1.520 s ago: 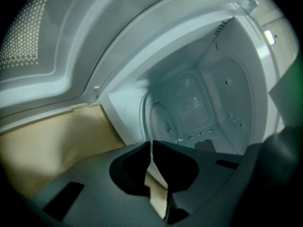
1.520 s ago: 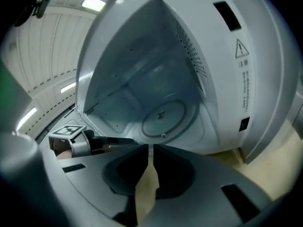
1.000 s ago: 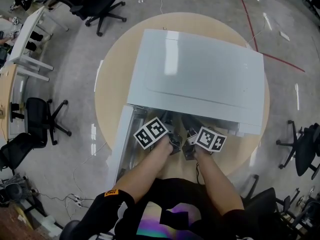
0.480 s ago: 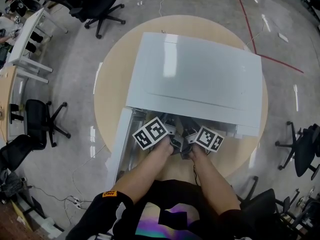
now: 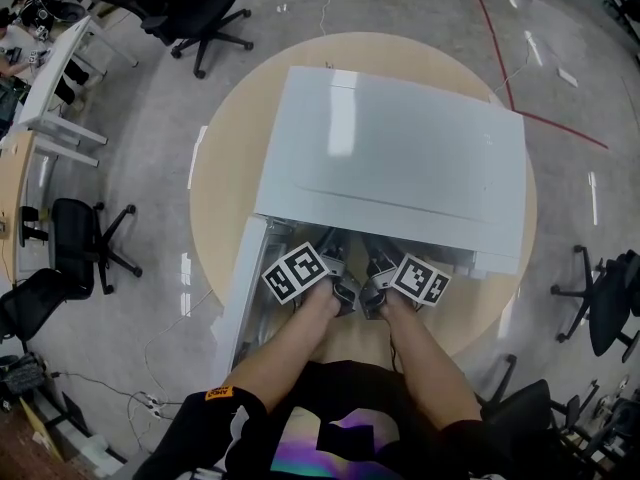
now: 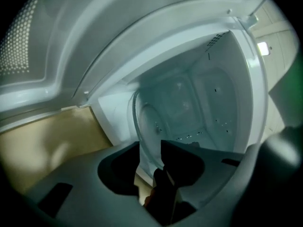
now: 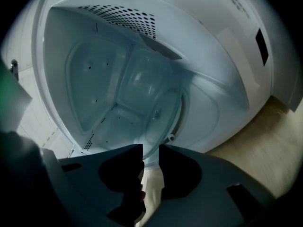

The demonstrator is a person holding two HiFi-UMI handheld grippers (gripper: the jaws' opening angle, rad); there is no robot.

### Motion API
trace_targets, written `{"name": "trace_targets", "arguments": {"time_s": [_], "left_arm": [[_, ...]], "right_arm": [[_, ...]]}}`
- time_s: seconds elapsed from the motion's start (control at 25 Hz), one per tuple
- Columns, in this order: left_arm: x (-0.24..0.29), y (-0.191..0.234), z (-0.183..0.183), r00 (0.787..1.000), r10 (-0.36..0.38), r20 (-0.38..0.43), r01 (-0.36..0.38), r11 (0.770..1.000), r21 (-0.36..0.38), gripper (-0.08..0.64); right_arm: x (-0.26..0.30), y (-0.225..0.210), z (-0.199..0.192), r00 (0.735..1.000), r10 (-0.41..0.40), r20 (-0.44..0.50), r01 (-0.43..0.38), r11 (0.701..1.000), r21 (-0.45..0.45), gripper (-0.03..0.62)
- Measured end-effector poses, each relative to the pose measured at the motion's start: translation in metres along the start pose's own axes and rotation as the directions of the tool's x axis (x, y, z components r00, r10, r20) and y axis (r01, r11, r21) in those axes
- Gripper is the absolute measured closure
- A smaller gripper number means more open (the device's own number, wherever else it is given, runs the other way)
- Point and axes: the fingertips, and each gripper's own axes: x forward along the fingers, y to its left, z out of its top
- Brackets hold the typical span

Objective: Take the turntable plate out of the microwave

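The right tongs (image 7: 151, 149) are pinching the turntable plate (image 7: 163, 112) by its near rim inside the microwave (image 5: 400, 148), probably steadying it, while the left tongs (image 6: 150, 145) have just been opening and are standing spread around that rim, likely regripping

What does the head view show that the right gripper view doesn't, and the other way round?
Head view only: black office chairs, the person's forearms. Right gripper view only: the inside of the white microwave, with the rim of the clear glass turntable plate between the fingers of the right gripper. Both: the white microwave, the round wooden table.
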Motion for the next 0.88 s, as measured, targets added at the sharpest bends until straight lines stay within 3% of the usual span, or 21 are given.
{"name": "trace_targets", "arguments": {"time_s": [0.36,0.52,0.6,0.88], "left_arm": [[0.019,0.002,0.006,0.999,-0.036,-0.002,0.036,0.998,-0.057,0.387],[0.019,0.004,0.007,1.0,-0.02,0.012,0.02,0.997,-0.073,0.39],[0.017,0.005,0.007,1.0,-0.012,0.021,0.014,0.997,-0.08,0.448],[0.014,-0.005,0.009,0.999,-0.029,0.039,0.033,0.995,-0.098,0.471]], "right_arm": [[-0.002,0.002,0.004,1.0,0.012,0.01,-0.012,1.0,0.004,0.497],[-0.002,0.003,0.004,1.0,0.017,0.015,-0.017,1.0,0.009,0.497],[-0.003,0.002,0.005,1.0,0.014,0.019,-0.015,1.0,0.013,0.497],[-0.002,-0.001,0.009,0.999,0.031,0.038,-0.033,0.998,0.051,0.497]]}}
